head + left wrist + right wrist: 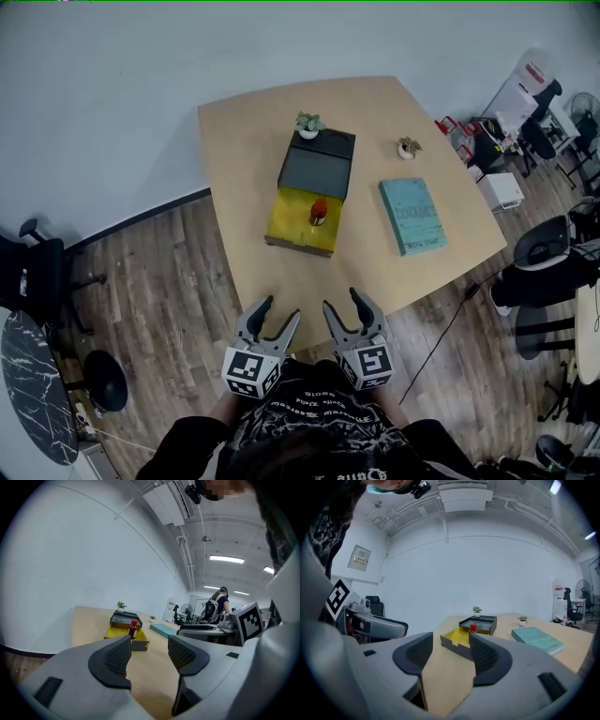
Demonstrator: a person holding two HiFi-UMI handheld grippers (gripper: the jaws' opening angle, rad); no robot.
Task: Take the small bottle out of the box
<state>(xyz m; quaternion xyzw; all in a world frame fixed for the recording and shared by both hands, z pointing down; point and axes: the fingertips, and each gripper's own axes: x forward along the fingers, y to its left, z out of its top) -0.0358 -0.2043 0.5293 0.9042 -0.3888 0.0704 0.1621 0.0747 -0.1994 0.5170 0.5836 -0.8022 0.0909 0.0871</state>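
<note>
A small bottle (319, 211) with a red cap stands upright in the open yellow-lined box (298, 223) near the table's middle; it also shows as a small bottle (133, 629) in the left gripper view and a small bottle (473, 628) in the right gripper view. The box's dark lid (317, 167) lies just behind it. My left gripper (278, 316) and right gripper (343, 305) hover side by side at the table's near edge, well short of the box. Both are open with nothing between the jaws.
A teal book (412, 215) lies right of the box. Two small potted plants (308, 125) (407, 147) stand toward the far side. Office chairs (544, 248) and clutter crowd the floor at right; a black chair (37, 272) is at left.
</note>
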